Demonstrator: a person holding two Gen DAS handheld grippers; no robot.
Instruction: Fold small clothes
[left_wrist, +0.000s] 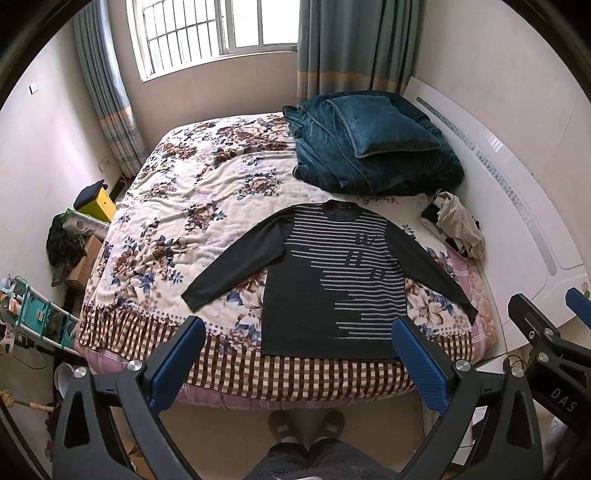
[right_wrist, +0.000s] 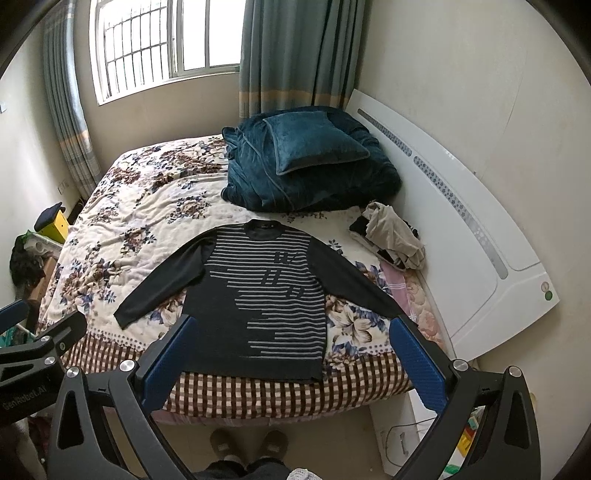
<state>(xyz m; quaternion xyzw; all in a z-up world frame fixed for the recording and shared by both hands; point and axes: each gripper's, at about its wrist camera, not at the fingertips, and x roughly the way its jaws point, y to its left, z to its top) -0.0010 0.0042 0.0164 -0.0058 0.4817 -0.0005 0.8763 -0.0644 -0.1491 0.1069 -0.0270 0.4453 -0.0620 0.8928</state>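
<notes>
A dark grey sweater with pale stripes (left_wrist: 332, 280) lies flat on the floral bedspread (left_wrist: 177, 206), front up, both sleeves spread out, hem at the near edge of the bed. It also shows in the right wrist view (right_wrist: 258, 306). My left gripper (left_wrist: 299, 332) is open and empty, held above the near bed edge, short of the hem. My right gripper (right_wrist: 291, 328) is open and empty at the same height, to the right of the left one. The right gripper's body shows at the left wrist view's right edge (left_wrist: 546, 339).
A folded teal blanket with a pillow (left_wrist: 373, 144) sits at the far right of the bed. A crumpled beige and black garment (left_wrist: 458, 225) lies by the white headboard (left_wrist: 517, 192). Boxes and clutter (left_wrist: 74, 236) stand left of the bed. The person's slippers (left_wrist: 306, 424) are on the floor below.
</notes>
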